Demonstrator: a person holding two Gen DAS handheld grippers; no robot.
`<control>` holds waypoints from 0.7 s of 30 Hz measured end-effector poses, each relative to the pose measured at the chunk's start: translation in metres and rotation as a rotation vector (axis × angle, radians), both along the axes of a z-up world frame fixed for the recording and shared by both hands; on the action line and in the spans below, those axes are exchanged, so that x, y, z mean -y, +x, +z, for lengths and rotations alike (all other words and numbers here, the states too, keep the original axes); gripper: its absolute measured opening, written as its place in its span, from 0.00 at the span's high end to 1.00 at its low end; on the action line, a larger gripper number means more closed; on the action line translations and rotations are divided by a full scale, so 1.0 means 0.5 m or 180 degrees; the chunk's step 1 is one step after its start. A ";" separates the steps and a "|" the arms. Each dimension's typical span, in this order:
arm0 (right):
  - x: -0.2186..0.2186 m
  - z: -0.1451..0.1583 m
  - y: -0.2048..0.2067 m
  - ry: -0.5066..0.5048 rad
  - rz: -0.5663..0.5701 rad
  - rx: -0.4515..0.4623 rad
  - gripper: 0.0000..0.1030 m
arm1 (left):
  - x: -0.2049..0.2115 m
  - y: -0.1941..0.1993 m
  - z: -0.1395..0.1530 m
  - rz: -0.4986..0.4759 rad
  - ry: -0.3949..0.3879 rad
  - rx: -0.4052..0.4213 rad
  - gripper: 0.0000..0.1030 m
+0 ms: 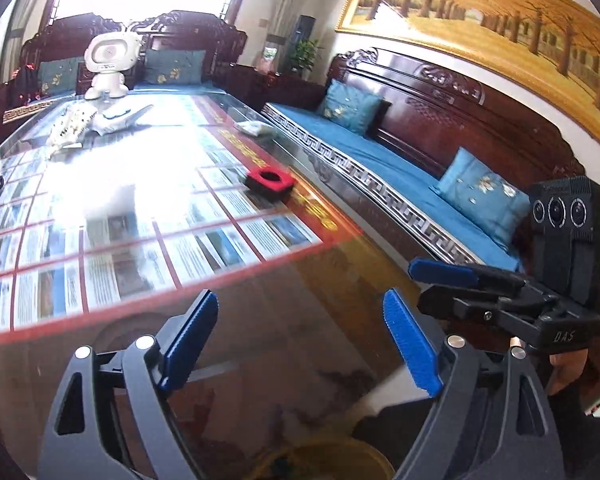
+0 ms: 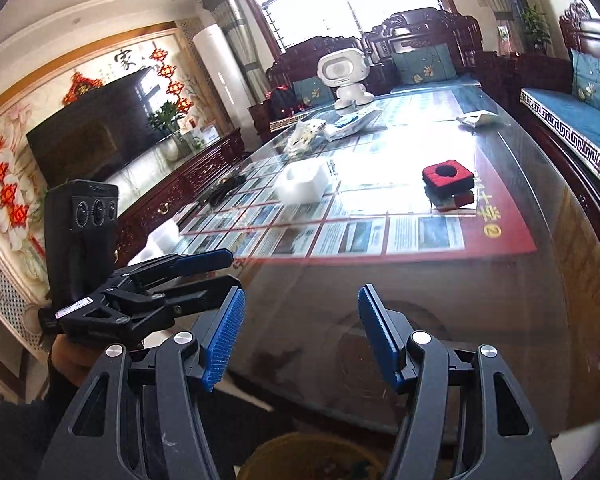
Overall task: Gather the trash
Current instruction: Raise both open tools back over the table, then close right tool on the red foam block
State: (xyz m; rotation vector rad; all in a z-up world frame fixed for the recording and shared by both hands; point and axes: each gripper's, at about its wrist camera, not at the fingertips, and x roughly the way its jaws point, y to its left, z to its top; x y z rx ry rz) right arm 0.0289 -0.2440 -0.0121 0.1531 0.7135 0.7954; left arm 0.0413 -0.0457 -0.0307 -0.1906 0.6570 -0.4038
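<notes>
My left gripper (image 1: 300,332) is open and empty over the near end of the glass table (image 1: 284,344). My right gripper (image 2: 300,328) is open and empty beside it; it also shows in the left wrist view (image 1: 432,276). A red and black foam block (image 2: 447,179) lies on the table ahead; it also shows in the left wrist view (image 1: 269,181). A white foam box (image 2: 302,182) sits mid-table. Crumpled wrappers (image 2: 306,134) and a white packet (image 2: 476,120) lie farther back. A yellow bin (image 2: 312,458) sits below the near table edge, partly hidden by my fingers.
A white robot toy (image 2: 346,76) stands at the far end of the table. A wooden sofa with blue cushions (image 1: 400,160) runs along the right. A TV (image 2: 96,132) on a cabinet is at the left. A black object (image 2: 224,190) lies at the table's left edge.
</notes>
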 end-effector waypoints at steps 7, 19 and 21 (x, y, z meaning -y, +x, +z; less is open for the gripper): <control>-0.009 -0.013 0.110 0.0066 -0.0118 -0.0096 0.43 | -0.031 0.128 -0.011 0.0095 0.0010 -0.0108 0.18; -0.045 -0.028 0.250 0.0023 -0.0093 -0.0150 0.43 | -0.053 0.293 -0.053 0.0116 -0.0074 -0.0268 0.18; -0.045 -0.034 0.267 -0.0005 -0.0112 -0.0158 0.43 | -0.054 0.311 -0.057 0.0113 -0.0100 -0.0289 0.18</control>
